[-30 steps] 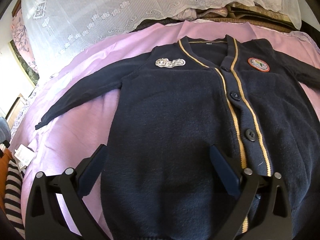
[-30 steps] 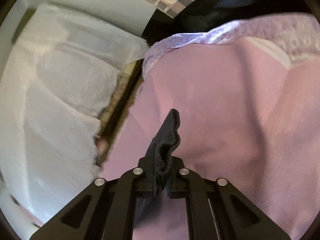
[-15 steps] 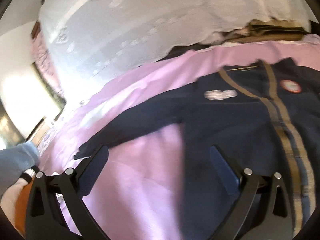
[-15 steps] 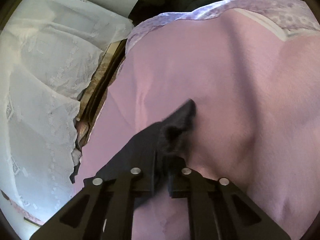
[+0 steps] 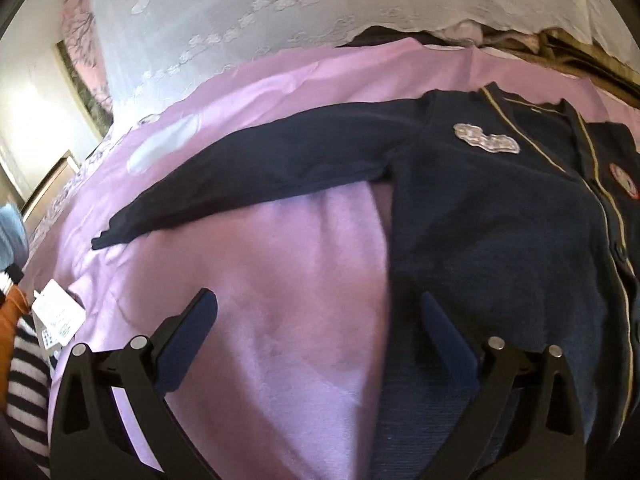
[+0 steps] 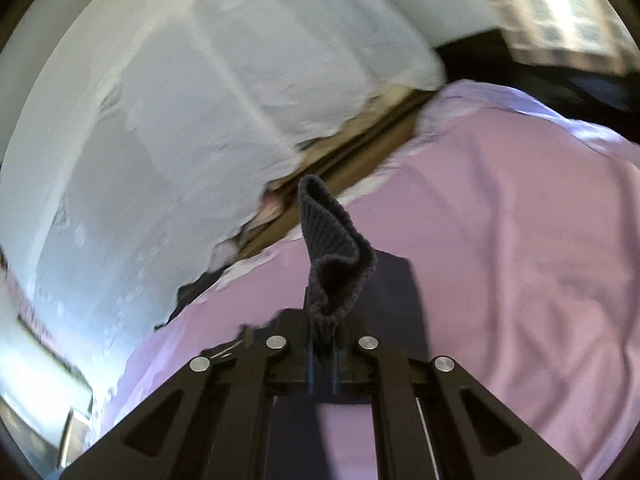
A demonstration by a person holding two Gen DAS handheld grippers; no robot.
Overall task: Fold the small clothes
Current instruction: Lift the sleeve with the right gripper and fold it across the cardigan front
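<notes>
A small navy cardigan [image 5: 500,216] with yellow trim, buttons and two badges lies flat on a pink bedsheet [image 5: 304,280]. Its left sleeve [image 5: 256,176] stretches out to the left, cuff at the far end. My left gripper [image 5: 320,320] is open and empty, low over the sheet beside the cardigan's lower left edge. My right gripper [image 6: 322,344] is shut on the ribbed cuff [image 6: 332,256] of the other sleeve and holds it lifted above the sheet [image 6: 520,264]; the sleeve hangs below the jaws.
A white lace cover [image 5: 280,20] drapes over the headboard behind the bed, also in the right wrist view [image 6: 180,120]. A striped garment [image 5: 24,380], an orange item and a paper tag [image 5: 58,318] lie at the bed's left edge.
My left gripper swung left from over the cardigan's body toward its left sleeve, still open. My right gripper kept its hold on the cuff and turned, swinging toward the headboard.
</notes>
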